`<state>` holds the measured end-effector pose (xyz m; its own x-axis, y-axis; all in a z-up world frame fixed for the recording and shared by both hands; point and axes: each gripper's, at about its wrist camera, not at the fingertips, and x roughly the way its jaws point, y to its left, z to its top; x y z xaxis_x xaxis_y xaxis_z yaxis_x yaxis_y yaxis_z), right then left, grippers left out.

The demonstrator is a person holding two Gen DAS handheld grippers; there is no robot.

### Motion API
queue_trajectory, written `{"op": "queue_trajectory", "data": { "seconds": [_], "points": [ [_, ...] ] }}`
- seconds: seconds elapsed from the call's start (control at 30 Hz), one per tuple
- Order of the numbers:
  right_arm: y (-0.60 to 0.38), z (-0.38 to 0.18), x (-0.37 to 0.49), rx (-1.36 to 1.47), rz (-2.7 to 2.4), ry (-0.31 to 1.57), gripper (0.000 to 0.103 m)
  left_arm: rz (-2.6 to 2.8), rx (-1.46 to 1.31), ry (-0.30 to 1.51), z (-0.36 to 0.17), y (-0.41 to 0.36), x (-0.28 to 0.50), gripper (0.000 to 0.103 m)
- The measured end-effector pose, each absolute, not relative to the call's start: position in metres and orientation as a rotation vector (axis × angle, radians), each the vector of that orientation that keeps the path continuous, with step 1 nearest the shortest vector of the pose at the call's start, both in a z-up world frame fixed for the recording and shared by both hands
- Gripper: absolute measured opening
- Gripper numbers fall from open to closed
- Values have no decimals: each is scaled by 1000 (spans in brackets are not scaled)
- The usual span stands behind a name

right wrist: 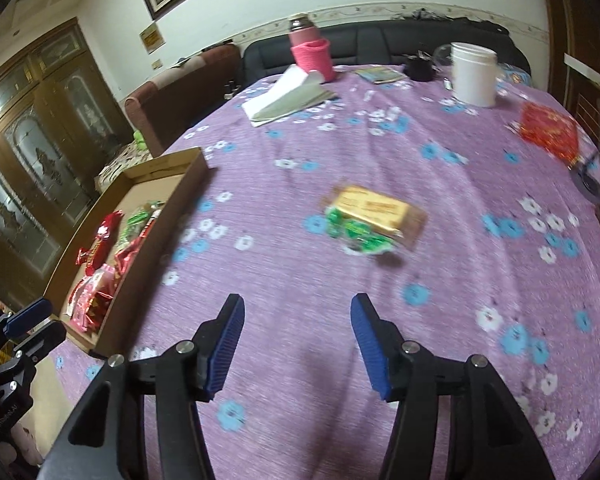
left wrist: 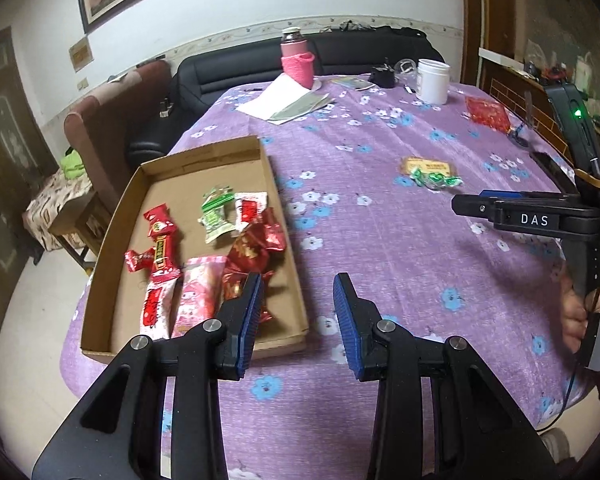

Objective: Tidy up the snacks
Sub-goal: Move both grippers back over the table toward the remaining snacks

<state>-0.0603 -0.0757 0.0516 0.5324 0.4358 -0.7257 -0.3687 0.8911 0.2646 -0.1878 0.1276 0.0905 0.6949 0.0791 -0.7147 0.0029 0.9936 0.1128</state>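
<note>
While hovering above the table with nothing between the pads, right hand-held gripper [right wrist: 298,344]: jaws apart, aimed at 12 o'clock toward the loose snacks. Yellow snack pack [right wrist: 374,209] with green-wrapped candies [right wrist: 354,236] touching its near edge, well apart from the fingers; likely the next pickup, hence the spread jaws. Left hand-held gripper [left wrist: 298,320]: jaws likewise apart, empty, parked just beside the cardboard tray [left wrist: 204,152] at its 10 o'clock, probably to stay clear. Tray already loaded with red, pink and green snack packets [left wrist: 204,248], so sorting judged mostly done. Red packet [right wrist: 548,132] at 2 o'clock near the table edge, not yet collected. Purple floral tablecloth [right wrist: 340,152] over the table; white jar [right wrist: 474,76], pink-sleeved flask [right wrist: 310,52] and papers [right wrist: 288,98] at the far side. Black sofa, framed picture and wooden cabinet beyond.
</note>
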Motion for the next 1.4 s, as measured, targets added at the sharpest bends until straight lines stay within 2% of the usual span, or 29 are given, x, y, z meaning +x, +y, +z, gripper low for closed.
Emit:
{"op": "queue_trajectory", "data": {
  "seconds": [1.1,1.4],
  "points": [
    [-118,35,-45,144,404,905,66,-33,117,859,70,99,-178,36],
    [-142,40,-24,206,359,891,66,-136,72,933,47,82,-166,36]
  ]
}}
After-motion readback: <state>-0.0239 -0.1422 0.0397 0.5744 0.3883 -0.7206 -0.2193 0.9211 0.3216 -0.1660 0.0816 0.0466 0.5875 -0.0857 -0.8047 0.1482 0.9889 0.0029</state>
